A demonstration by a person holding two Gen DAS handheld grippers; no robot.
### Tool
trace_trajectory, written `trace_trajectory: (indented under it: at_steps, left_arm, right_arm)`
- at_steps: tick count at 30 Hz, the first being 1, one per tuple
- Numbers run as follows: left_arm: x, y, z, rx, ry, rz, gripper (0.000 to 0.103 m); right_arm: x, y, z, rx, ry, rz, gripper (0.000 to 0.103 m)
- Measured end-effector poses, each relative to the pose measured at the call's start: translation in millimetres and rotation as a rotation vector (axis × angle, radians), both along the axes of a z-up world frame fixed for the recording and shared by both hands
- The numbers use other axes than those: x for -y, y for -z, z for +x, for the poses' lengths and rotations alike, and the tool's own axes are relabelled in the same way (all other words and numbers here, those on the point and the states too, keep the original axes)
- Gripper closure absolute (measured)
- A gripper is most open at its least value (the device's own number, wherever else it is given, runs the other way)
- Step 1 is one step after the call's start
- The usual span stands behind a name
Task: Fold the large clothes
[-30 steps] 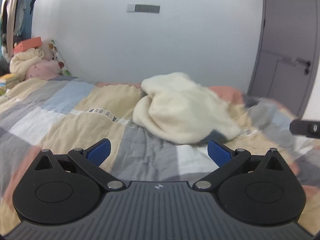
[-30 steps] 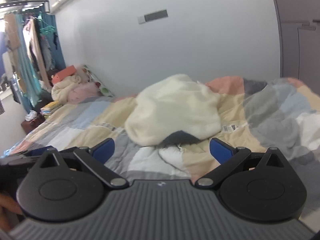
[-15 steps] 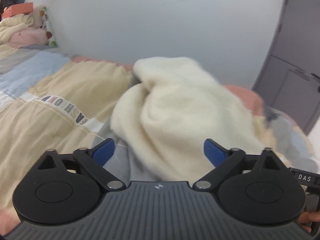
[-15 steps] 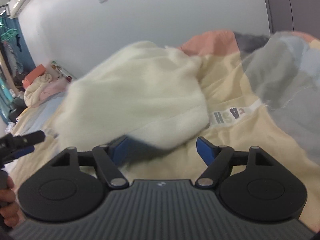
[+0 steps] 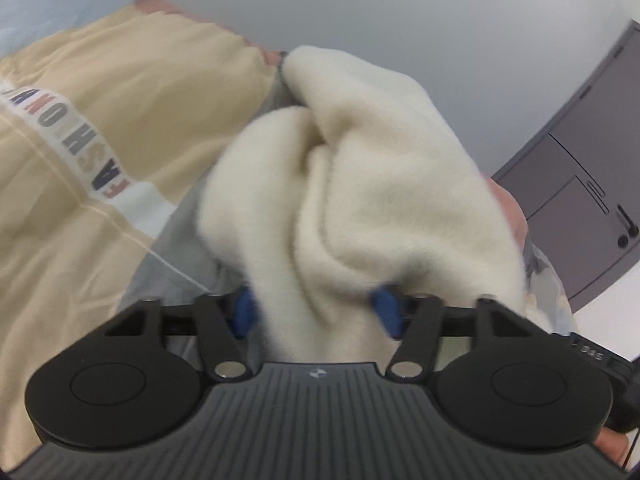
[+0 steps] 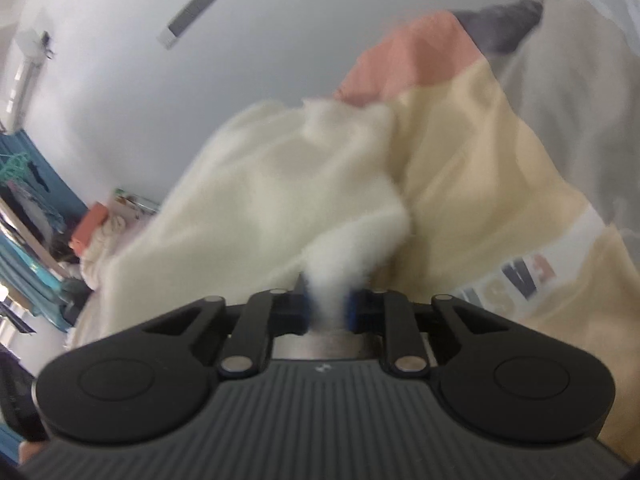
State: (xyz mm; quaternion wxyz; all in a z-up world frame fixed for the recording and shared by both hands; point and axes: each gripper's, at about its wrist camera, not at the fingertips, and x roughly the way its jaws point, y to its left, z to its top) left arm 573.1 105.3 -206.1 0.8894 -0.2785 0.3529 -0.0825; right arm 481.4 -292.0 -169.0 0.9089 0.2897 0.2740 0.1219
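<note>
A cream fleece garment lies bunched on the patchwork quilt. In the left wrist view a thick fold of it fills the gap of my left gripper. Those jaws are closing, and the blue pads sit at the fold's sides without pinching it. In the right wrist view the same garment rises to the left. My right gripper is closing its jaws too, and its pads squeeze a narrow tuft of the garment's near corner.
The quilt covers the whole bed, with a lettered strip across it. A grey wall runs behind, and a grey door stands at the right. Pillows and soft bundles lie at the far end near a clothes rack.
Both grippers dropped and moved in on the garment, from open above the quilt. The right jaws went from wide to pinched on a corner; the left jaws narrowed around a fold.
</note>
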Motion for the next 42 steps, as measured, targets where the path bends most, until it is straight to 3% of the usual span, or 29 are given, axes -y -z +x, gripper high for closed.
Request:
trace_trajectory:
  at_steps: [3,5,7,14,20,27,34,38,42]
  left_arm:
    - [-17.7,-9.3,-9.1,-0.027,-0.026,-0.092,0.083]
    - [-25.8,-18.7,-19.6,-0.023,-0.02,-0.16,0.087]
    - [-28.3,-32.5,-31.3,0.0,-0.027,-0.15,0.09]
    - [-16.3,-84.7,-106.7,0.091,-0.004,-0.134,0.093]
    - [-8.0,-119.4,-210.9,0.14,-0.005,-0.114,0.093]
    - [-3.1,-132.8,-354.0,0.163,-0.012,-0.133,0.093]
    - [12.4,-155.0,-469.7,0.278,-0.006,-0.14,0.094]
    - [17.1,-170.5,-510.4,0.319,-0.015,-0.122,0.094]
    - [16.6,-178.9,-513.8,0.319,-0.035,-0.06,0.094]
  right_arm:
    - [-7.0,-23.4,-5.1,0.057,-0.033,0.004,0.086]
    - [-11.1,-43.4,-14.3,0.104,-0.059,0.004,0.087]
    - [-17.5,-63.9,-25.3,0.143,-0.083,-0.021,0.087]
    - [-16.4,-116.0,-85.5,0.25,-0.101,-0.019,0.088]
    - [-0.2,-149.8,-159.4,0.286,-0.109,-0.017,0.088]
    - [23.6,-158.6,-254.3,0.293,-0.106,-0.011,0.088]
    - [41.9,-173.3,-336.3,0.376,-0.114,0.011,0.088]
    - [47.8,-177.2,-369.2,0.396,-0.125,0.045,0.088]
    - [47.9,-175.2,-369.1,0.393,-0.132,0.049,0.088]
